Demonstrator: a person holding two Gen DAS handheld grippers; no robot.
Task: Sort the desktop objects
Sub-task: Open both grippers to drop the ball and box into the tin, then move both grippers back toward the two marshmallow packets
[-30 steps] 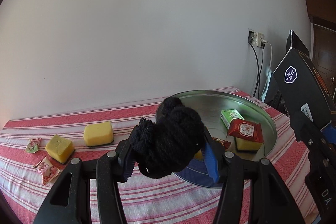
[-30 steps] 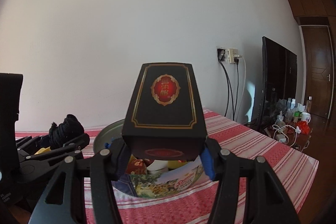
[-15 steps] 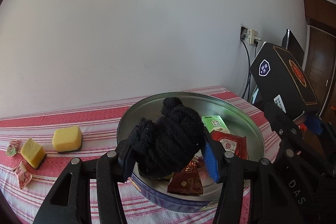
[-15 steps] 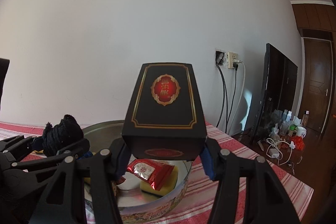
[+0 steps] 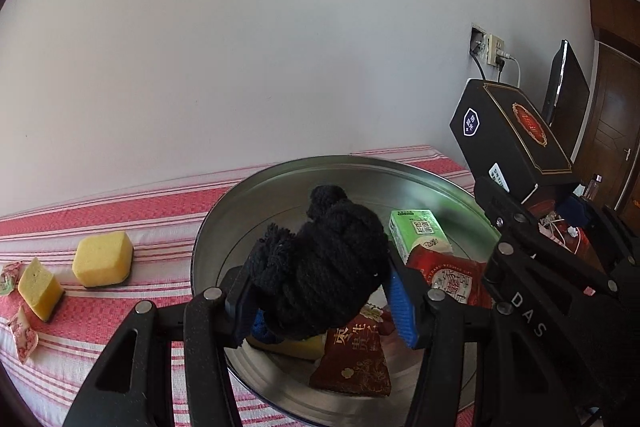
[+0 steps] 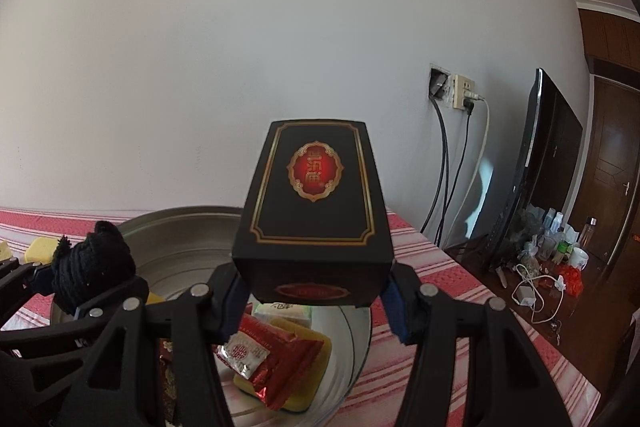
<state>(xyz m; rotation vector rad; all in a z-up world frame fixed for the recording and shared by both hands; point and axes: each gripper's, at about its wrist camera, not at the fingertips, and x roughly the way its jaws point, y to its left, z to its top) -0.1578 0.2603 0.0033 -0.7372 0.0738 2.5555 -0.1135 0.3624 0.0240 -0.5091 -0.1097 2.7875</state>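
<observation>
Over the tin: the left gripper is clenched on a black knitted bundle; the right gripper is clenched on a black gift box; both loads hang above the round metal tin, not yet let go.
Change: a second ago the tin lay ahead and to the right of the left gripper, with the yellow sponges close by; now the tin fills the space under the bundle and the sponges sit off to the left; the right gripper has likewise come in over the far side of the tin.
Meaning: both carries look nearly done; my guess is that release into the tin comes next, while the sponges and candy wrappers on the striped counter remain to be sorted.
Left view only: the green carton, the dark red pouch, the sponges and wrappers outside the tin.
Right view only: the red packet lying on a yellow sponge inside the tin; the cluttered floor by the television.
</observation>
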